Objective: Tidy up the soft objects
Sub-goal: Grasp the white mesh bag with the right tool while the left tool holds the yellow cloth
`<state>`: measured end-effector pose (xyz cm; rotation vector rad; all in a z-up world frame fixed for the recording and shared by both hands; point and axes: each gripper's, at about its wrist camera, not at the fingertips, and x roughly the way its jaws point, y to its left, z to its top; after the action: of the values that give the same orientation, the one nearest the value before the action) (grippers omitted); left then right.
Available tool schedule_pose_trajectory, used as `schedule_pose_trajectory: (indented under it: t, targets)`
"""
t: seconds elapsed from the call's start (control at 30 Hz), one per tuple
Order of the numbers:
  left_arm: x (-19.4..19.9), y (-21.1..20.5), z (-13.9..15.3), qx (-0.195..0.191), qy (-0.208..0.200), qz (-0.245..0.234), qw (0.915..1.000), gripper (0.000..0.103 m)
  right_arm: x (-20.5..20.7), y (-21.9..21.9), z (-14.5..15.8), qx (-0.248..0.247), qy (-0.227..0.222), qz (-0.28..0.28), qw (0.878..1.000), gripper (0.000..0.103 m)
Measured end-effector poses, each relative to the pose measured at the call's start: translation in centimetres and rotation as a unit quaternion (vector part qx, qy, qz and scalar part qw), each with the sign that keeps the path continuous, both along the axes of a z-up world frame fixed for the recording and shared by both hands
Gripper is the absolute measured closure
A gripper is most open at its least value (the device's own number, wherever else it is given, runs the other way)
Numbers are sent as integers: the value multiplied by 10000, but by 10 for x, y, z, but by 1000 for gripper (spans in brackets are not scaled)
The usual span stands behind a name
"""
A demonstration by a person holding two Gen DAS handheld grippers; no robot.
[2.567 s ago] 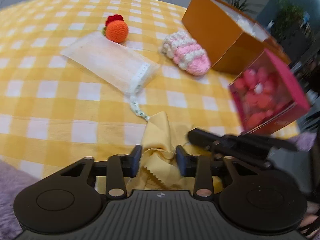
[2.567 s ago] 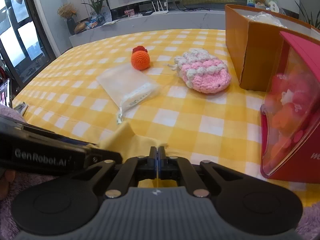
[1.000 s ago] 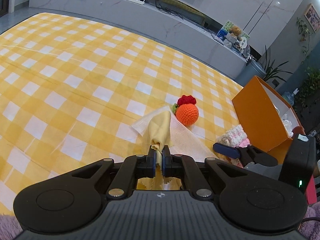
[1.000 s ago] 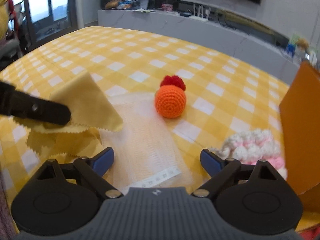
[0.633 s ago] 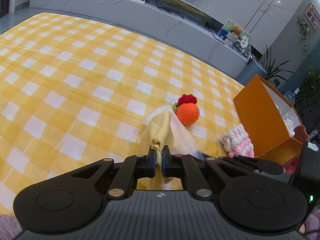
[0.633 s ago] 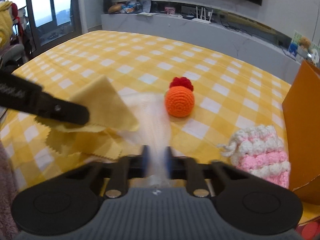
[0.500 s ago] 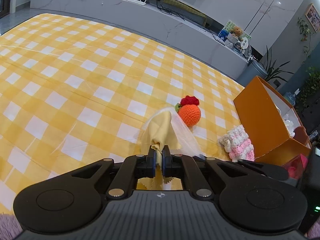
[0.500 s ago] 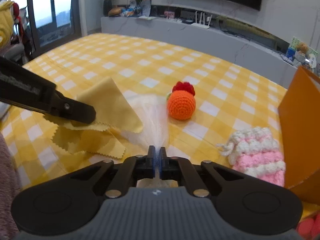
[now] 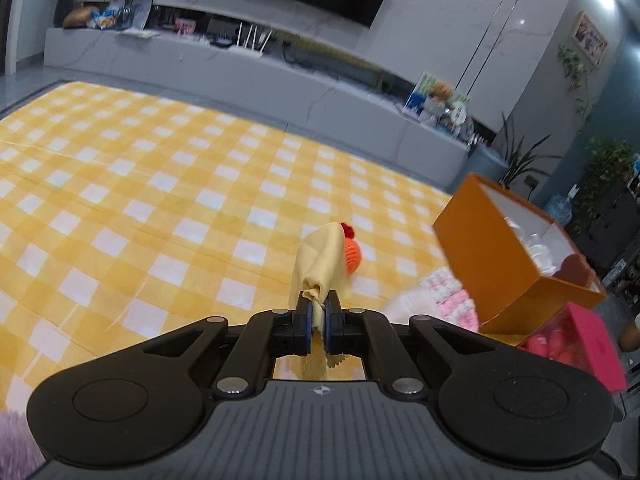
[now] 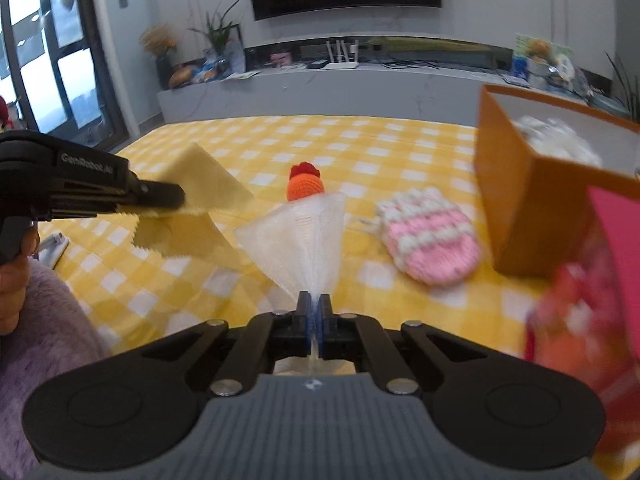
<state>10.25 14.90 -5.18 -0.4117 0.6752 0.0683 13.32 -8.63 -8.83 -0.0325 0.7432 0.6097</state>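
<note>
Two hand-held grippers hover over a table covered in a yellow-and-white checked cloth (image 9: 160, 208), each pinching a soft item.

The change is on the right. A second ago the right gripper (image 10: 314, 312) stood wide open above a white mesh pouch (image 10: 300, 236) lying flat on the table. Now its jaws are clamped on one end of that pouch, and the pouch is off the table, fanning out from the fingertips toward 12 o'clock in the right wrist view.

The left gripper (image 9: 318, 312) is closed, as before, on a yellow cloth (image 9: 320, 260) with zigzag edges. From the right wrist view this cloth hangs at 9 to 10 o'clock, its lower folds drooping toward the table.

Other items lie on the table. An orange crochet ball (image 10: 305, 186) with a red top sits at 12 o'clock beyond the pouch. A pink-and-white crochet pouch (image 10: 430, 232) lies at 2 o'clock. An open orange box (image 10: 532, 208) stands at 3 o'clock, with a red box (image 10: 592, 300) nearer, blurred, at 4 o'clock.

With both items held, the likely next step is tucking the cloth into the mesh pouch, or carrying both to the orange box; which one cannot be told. The pouch mouth is pinched shut, so it would need opening first.
</note>
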Motion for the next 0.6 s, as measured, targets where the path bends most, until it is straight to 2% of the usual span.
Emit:
schedule_pose_trajectory:
  t: [0.27,0.43,0.6]
  targets:
    - [-28,-25,11,-126,69,-26,9999,97,-21,-33,14,193,-114,-253,9994,103]
    - [-34,-48,20,-179,143,-229,9995,97,-30,-54,32,367,-386,-453,9976,103]
    - [-31,-78,35,-157,22,-546,9984,97,-39,-80,45,577,-577,-704,9942,103]
